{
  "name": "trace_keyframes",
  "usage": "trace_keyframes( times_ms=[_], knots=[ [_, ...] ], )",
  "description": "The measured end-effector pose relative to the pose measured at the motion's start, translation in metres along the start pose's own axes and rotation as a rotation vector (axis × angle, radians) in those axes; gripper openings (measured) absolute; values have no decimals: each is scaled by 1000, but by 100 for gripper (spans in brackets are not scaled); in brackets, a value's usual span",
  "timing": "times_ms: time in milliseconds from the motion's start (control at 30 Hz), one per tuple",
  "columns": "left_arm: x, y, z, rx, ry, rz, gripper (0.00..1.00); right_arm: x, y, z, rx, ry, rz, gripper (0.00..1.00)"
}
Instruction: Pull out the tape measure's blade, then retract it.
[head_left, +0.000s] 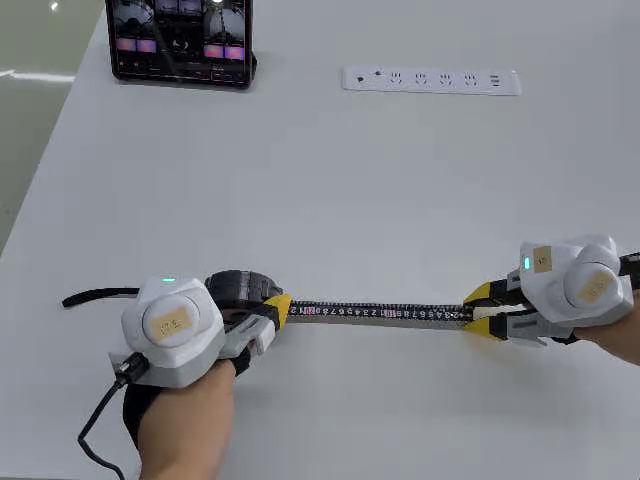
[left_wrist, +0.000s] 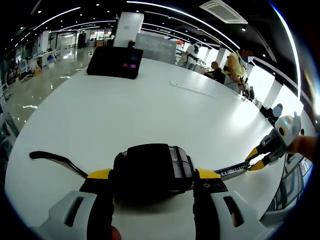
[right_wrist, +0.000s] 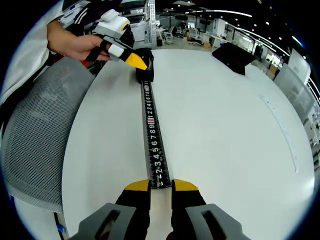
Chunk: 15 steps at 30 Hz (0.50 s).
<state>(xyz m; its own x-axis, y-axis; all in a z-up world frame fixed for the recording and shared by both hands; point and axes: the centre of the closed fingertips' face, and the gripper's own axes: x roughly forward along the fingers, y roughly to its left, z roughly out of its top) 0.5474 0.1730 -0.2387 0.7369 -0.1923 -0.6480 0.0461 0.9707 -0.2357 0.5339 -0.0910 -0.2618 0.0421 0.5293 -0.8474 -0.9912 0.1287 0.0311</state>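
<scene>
The black tape measure case (head_left: 240, 289) lies on the white table, and my left gripper (head_left: 268, 318) is shut on it; in the left gripper view the case (left_wrist: 152, 167) sits between the yellow-tipped jaws. Its dark blade (head_left: 378, 313) with white numbers stretches rightward to my right gripper (head_left: 482, 311), which is shut on the blade's end. In the right gripper view the blade (right_wrist: 152, 135) runs from the jaws up to the case (right_wrist: 146, 67) and the left gripper (right_wrist: 134, 59). A black wrist strap (head_left: 95, 296) trails left from the case.
A dark tablet (head_left: 180, 40) stands at the table's far left edge. A white power strip (head_left: 432, 80) lies at the far right. A grey mesh chair (right_wrist: 40, 135) stands beside the table in the right gripper view. A black cable (head_left: 100, 420) hangs from the left gripper.
</scene>
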Motion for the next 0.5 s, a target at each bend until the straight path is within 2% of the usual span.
trace_keyframes(
  times_ms=[233, 500],
  knots=[
    [1, 0, -1, -3, 0, -1, 61, 2, 0, -3, -52, 29, -9, 12],
    [1, 1, -1, 1, 6, -2, 61, 3, -1, -5, -64, 70, -27, 11]
  ],
)
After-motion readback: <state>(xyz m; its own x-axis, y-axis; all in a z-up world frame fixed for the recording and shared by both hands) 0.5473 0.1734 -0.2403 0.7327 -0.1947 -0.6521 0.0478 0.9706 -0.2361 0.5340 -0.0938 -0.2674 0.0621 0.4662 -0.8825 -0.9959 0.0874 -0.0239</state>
